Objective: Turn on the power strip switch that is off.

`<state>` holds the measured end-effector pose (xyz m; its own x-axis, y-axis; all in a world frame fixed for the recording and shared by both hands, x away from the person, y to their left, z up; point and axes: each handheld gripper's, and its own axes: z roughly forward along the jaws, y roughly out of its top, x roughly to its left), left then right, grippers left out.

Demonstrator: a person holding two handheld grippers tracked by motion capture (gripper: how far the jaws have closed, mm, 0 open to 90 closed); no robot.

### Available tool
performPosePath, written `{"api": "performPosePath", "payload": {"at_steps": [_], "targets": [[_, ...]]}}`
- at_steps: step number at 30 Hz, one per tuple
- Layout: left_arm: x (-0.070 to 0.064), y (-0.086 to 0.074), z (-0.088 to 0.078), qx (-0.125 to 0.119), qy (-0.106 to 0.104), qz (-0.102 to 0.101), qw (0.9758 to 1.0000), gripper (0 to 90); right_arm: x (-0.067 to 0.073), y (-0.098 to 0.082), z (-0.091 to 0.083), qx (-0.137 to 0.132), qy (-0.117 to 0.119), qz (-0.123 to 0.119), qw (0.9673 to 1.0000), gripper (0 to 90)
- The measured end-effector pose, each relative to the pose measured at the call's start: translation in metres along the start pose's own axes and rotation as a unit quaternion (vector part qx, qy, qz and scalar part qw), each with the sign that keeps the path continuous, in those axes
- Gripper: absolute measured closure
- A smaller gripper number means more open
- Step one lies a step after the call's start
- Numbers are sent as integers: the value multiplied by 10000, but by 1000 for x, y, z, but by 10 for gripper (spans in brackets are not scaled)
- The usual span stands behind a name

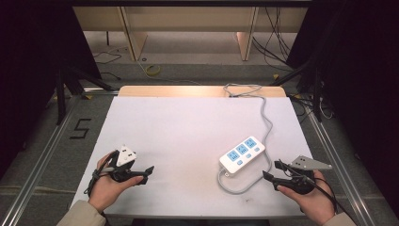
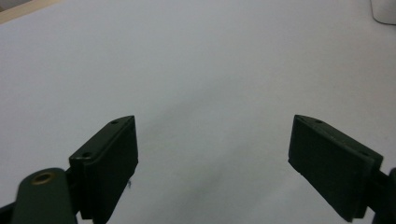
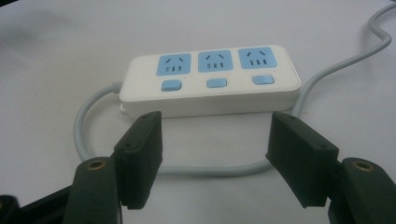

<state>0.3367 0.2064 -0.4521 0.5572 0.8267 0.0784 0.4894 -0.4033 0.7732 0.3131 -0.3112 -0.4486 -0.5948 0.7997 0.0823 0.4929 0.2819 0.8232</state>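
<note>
High view is showing a person's 2 hands resting on the near edge of a white desk point(image 1: 188, 122), each holding a tool. The left tool point(image 1: 149, 173) is lying low at the near left, its jaws standing apart and pointing toward the middle of the desk, with nothing between them. In the left gripper view those jaws are gaping wide over bare white surface.

The right tool point(image 1: 271, 170) is sitting at the near right, jaws spread wide and released, gripping nothing. It is pointing at a white power strip point(image 1: 242, 154) that is lying flat on the desk just beside it, set at a slant, near but not touching. In the right gripper view the power strip point(image 3: 209, 79) is lying just beyond the open jaw tips, showing 3 blue sockets in a row with 3 blue switches below them.

A grey cable point(image 1: 267, 120) is running from the strip's near end, looping around in front of the right tool, then trailing away toward the far edge of the desk.
</note>
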Motion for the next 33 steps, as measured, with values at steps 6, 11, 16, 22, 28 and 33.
{"api": "performPosePath", "payload": {"at_steps": [6,11,16,22,28,33], "targets": [[0,-1,0,20,11,3,10000,155,1,1,-1,43,-44,-4,10000,427],[1,-1,0,6,22,-12,10000,156,4,3,-2,61,-62,-38,10000,584],[0,0,1,10,11,11,10000,156,7,4,1,165,-35,-140,9998,706],[0,-1,1,10,11,12,10000,158,9,7,2,296,-136,-282,9991,880],[0,-1,1,6,9,20,10000,158,10,10,3,379,-158,-309,9987,900],[0,0,1,13,11,18,10000,158,11,14,7,404,-154,-332,9985,900]]}}
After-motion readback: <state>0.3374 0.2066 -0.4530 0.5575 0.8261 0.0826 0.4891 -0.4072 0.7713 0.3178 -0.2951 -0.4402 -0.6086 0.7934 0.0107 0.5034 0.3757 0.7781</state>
